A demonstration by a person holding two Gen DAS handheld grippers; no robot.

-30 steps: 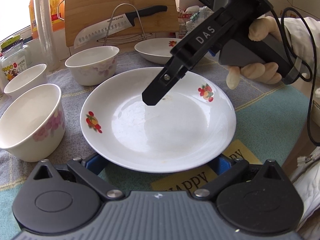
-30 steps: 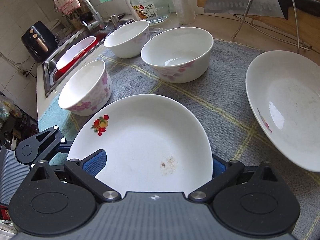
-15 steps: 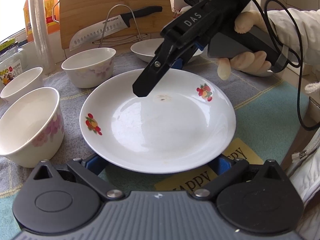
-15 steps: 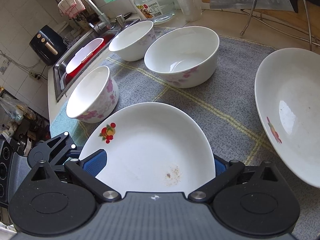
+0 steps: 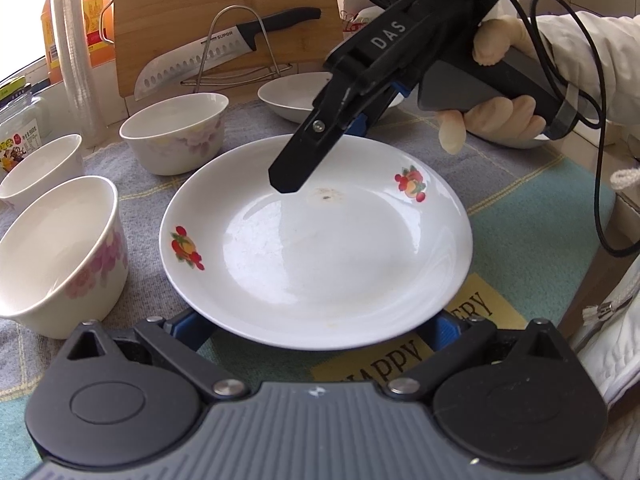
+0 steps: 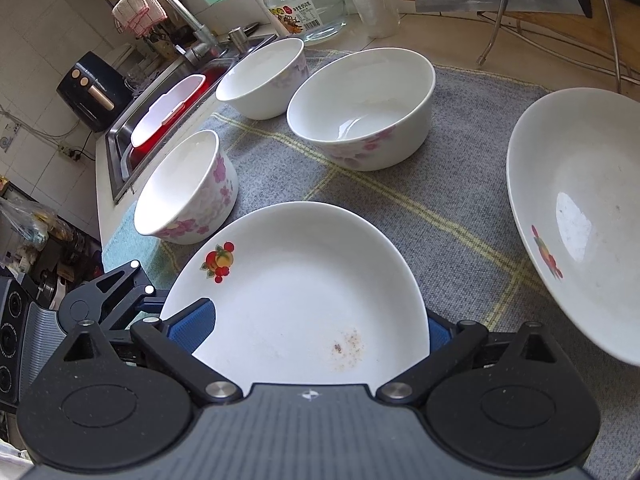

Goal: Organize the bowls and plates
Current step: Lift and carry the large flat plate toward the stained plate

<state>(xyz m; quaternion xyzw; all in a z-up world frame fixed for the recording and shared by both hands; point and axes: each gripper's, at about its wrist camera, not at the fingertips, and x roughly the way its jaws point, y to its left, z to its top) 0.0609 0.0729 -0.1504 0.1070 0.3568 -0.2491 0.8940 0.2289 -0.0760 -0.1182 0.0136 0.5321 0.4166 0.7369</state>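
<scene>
Starting at my left, three flowered bowls stand apart on the grey cloth (image 6: 448,216) that covers the tabletop: the nearest bowl (image 6: 186,188) sits just beside the fruit-print plate (image 5: 316,240), a second bowl (image 6: 260,76) stands farther back beside the sink (image 6: 160,120), and the widest bowl (image 6: 360,108) stands between them and the knife rack (image 5: 236,48). None is nested in another, so I judge the bowl half of the job untouched.

In the middle lies the fruit-print plate, flat on the cloth, with a small brownish smear near its far edge. My left tool (image 5: 316,330) has its blue pads spread wide, one at each side of the plate's near rim; I cannot tell whether they touch it, and they are not clamped on it. My right tool (image 6: 316,330) comes in from the opposite side, its fingers likewise wide apart and straddling the same plate's rim, one black finger hanging above the plate in the left view. So both tools are at one plate and neither grips it.

Farther right, a second fruit-print plate (image 6: 580,216) rests alone on the cloth, well apart from the first. Stacking the two plates and nesting the three bowls all remains, as far as I can judge; nothing is gathered yet.
</scene>
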